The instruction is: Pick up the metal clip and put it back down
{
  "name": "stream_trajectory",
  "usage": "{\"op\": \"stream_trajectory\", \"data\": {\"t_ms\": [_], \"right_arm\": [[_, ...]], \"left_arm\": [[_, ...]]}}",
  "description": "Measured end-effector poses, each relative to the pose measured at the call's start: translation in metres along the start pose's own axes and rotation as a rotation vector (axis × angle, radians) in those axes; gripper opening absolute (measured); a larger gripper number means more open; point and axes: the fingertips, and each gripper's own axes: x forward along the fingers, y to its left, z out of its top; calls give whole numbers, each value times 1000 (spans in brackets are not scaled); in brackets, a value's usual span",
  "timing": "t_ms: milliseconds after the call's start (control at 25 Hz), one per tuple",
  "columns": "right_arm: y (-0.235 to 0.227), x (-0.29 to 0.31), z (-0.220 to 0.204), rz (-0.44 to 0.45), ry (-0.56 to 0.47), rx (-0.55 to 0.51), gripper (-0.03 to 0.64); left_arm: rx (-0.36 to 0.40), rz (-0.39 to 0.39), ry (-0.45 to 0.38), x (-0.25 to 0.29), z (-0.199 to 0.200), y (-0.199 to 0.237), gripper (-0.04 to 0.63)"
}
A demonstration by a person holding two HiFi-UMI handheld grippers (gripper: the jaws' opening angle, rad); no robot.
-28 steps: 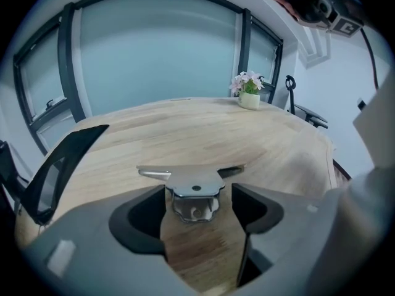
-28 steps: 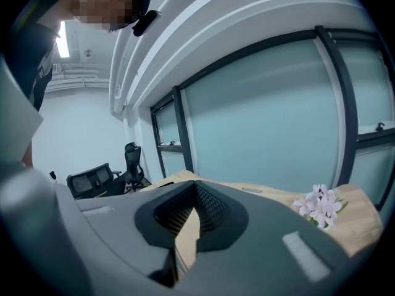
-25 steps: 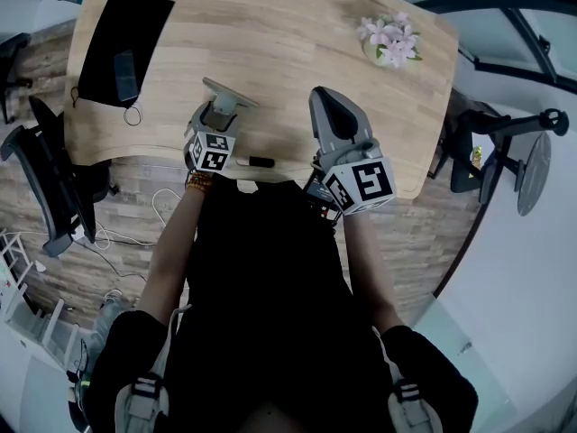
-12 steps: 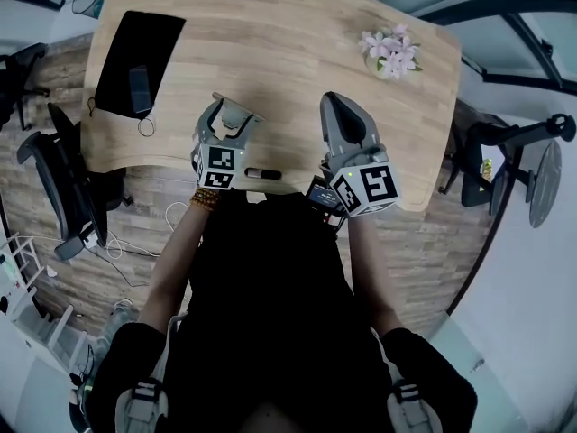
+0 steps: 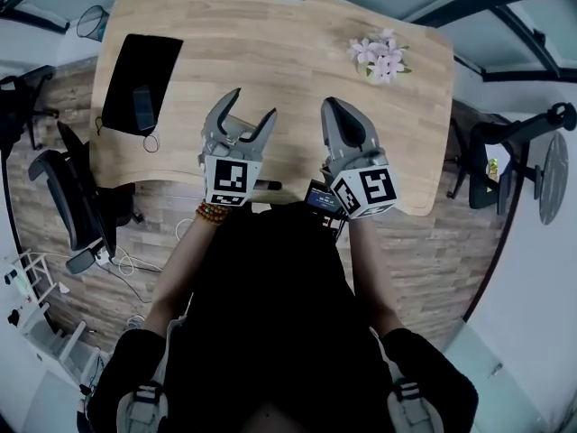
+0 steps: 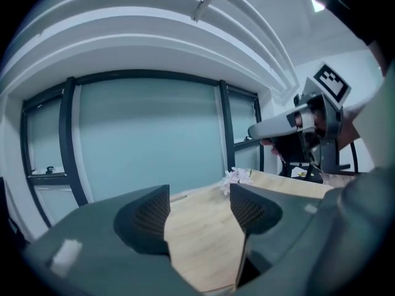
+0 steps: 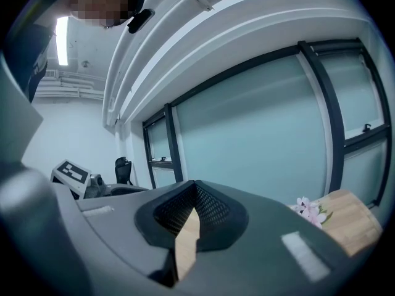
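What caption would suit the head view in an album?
Over a wooden table, the left gripper hangs with jaws apart, the right gripper with jaws together, pink flowers beyond.

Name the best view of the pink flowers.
Head view: the pink flowers show whole from above on the table. Left gripper view shows them small and distant; right gripper view, small at lower right.
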Motion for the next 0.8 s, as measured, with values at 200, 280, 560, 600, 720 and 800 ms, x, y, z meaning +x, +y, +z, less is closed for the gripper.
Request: {"op": "stream_trajectory", "data": {"t_ms": [200, 280, 560, 600, 720, 800], "right_arm": [[-5, -5, 4, -10, -14, -1, 22], [-5, -8, 5, -9, -21, -4, 21], [-7, -14, 10, -6, -42, -9, 21], [-7, -15, 11, -6, -45, -10, 21], [-7, -16, 14, -6, -51, -12, 21], [-7, -16, 14, -6, -51, -11, 21]], "left_arm": [[-21, 20, -75, 3, 42, 8, 311], [-42, 38, -92, 5, 52, 12, 311], [-60, 40, -137, 8, 78, 6, 302], [-63, 34, -140, 8, 79, 4, 299], [-69, 27, -149, 7, 83, 1, 268], [-69, 28, -151, 6, 83, -1, 251]]}}
